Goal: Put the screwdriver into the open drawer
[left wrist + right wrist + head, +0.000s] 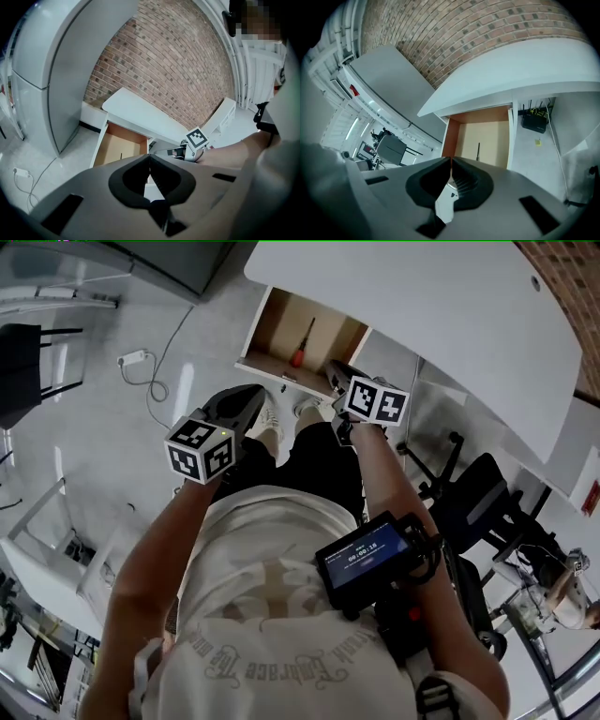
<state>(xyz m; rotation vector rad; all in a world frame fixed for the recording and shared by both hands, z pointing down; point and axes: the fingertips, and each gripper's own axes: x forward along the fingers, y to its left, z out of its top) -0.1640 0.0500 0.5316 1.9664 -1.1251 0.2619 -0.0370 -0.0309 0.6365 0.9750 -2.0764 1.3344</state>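
Note:
The screwdriver (298, 345), with an orange-red handle and a dark shaft, lies inside the open wooden drawer (281, 367) under the white desk. Its shaft (478, 150) also shows in the right gripper view, and as a thin dark line (121, 155) in the left gripper view. My left gripper (255, 393) is held above the floor in front of the drawer (112, 145), and its jaws are shut on nothing. My right gripper (339, 378) hovers by the drawer's right front corner, also shut and empty. Its marker cube (196, 139) is seen from the left gripper.
A white desk (422, 306) spans the back, against a brick wall (487, 28). A white cable and plug (141, 362) lie on the floor at the left. A black office chair (478, 493) stands to the right. My shoes (272, 418) are just before the drawer.

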